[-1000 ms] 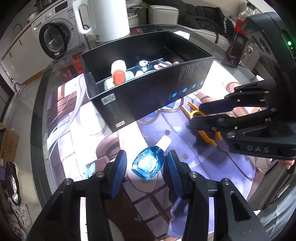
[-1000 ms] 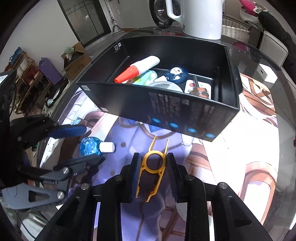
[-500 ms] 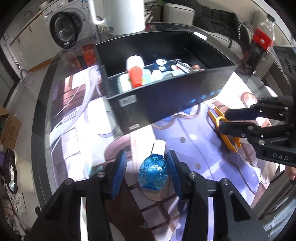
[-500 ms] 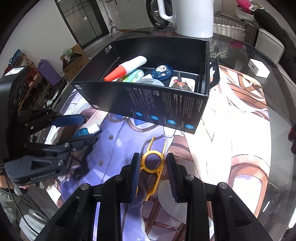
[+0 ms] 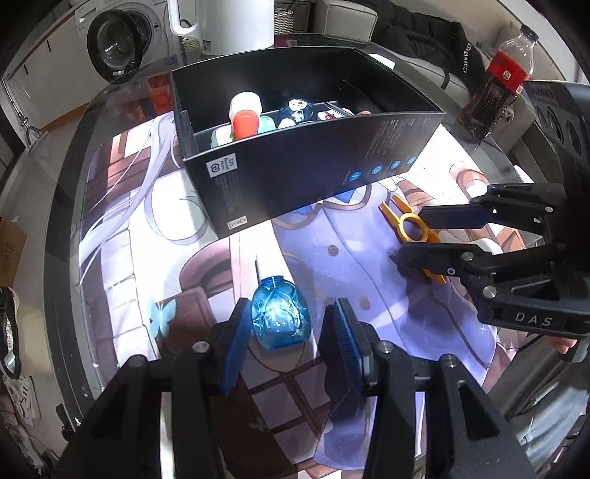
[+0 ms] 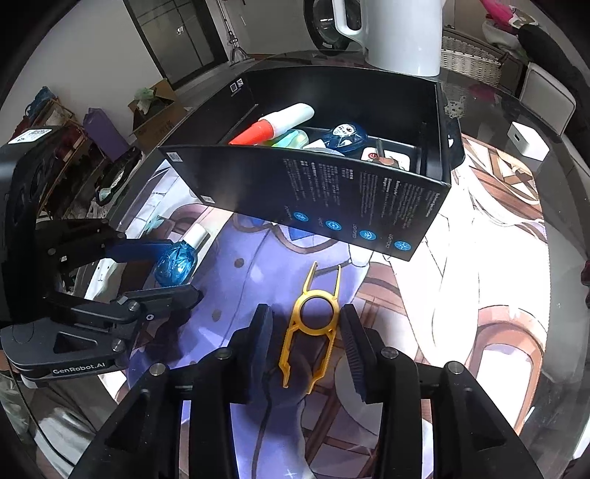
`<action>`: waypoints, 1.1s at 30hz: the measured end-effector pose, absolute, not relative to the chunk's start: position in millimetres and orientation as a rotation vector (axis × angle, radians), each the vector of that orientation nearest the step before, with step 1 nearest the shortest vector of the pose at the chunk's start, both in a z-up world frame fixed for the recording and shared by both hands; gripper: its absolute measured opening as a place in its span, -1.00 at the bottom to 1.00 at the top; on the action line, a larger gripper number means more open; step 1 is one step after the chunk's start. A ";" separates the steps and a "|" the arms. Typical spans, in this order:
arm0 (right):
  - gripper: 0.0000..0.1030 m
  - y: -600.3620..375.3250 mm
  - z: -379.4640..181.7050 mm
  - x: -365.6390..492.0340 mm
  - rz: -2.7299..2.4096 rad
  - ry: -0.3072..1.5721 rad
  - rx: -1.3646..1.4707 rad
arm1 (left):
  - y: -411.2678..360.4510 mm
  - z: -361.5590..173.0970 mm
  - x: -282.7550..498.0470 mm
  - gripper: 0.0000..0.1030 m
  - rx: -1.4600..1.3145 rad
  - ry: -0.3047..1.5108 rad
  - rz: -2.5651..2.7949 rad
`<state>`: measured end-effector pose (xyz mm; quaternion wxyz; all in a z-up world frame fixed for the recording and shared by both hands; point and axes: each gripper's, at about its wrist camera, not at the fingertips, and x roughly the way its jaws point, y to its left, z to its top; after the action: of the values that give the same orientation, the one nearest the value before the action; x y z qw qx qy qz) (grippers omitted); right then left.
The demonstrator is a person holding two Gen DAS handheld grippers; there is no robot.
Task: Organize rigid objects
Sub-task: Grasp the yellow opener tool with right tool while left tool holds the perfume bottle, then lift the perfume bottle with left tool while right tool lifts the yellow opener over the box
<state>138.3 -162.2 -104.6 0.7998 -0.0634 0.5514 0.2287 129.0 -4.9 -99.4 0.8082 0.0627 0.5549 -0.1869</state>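
A small blue glass bottle (image 5: 278,317) with a white cap lies on the printed mat between the open fingers of my left gripper (image 5: 289,333); it touches the left pad, with a gap at the right pad. It also shows in the right wrist view (image 6: 175,262). A yellow plastic puller tool (image 6: 313,328) lies flat between the open fingers of my right gripper (image 6: 308,348), not touching them; it also shows in the left wrist view (image 5: 411,232). The black box (image 5: 313,165) stands behind, holding a white tube with an orange cap (image 5: 245,118) and several small items.
A white kettle (image 6: 398,33) stands behind the box. A cola bottle (image 5: 497,79) stands at the glass table's far right edge. A small white cube (image 6: 527,140) lies to the right of the box. The table rim (image 5: 62,221) curves close on the left.
Both grippers have swung around their objects. The left gripper has moved in, so the blue bottle sits deeper between its fingers. The right gripper still straddles the yellow tool.
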 end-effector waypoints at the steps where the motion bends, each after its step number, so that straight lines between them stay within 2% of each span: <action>1: -0.24 -161.5 -105.0 138.6 0.489 1.181 -0.140 | -4.5 -99.3 129.2 -0.14 0.136 1.185 -0.397; 8: -0.24 -154.2 -105.5 137.1 0.479 1.167 -0.188 | -9.8 -99.9 130.0 -0.18 0.149 1.179 -0.377; 10: -0.24 -150.0 -106.4 135.4 0.476 1.161 -0.210 | -10.7 -99.6 130.0 -0.37 0.156 1.176 -0.367; 12: -0.25 -148.2 -107.1 134.8 0.473 1.158 -0.224 | -10.1 -99.3 131.2 -0.44 0.150 1.177 -0.366; 14: -0.35 -146.7 -107.9 134.2 0.463 1.154 -0.243 | -9.9 -99.5 131.5 -0.44 0.152 1.177 -0.369; 15: -0.49 -146.0 -107.8 133.7 0.457 1.151 -0.257 | -10.5 -99.6 131.1 -0.44 0.157 1.176 -0.369; 23: -0.50 -146.6 -101.0 130.6 0.483 1.132 -0.238 | -9.9 -94.6 129.2 -0.44 0.139 1.158 -0.380; 27: -0.50 -149.7 -83.3 127.2 0.501 1.060 -0.210 | -4.3 -79.0 125.7 -0.44 0.124 1.087 -0.389; 33: -0.50 -151.1 -40.5 109.3 0.557 0.861 -0.163 | 6.7 -35.1 109.8 -0.44 0.080 0.858 -0.389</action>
<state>109.3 -151.1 -40.5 0.8681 -0.0778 0.4116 0.2664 109.8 6.7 -35.1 0.8904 0.0383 0.4130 -0.1875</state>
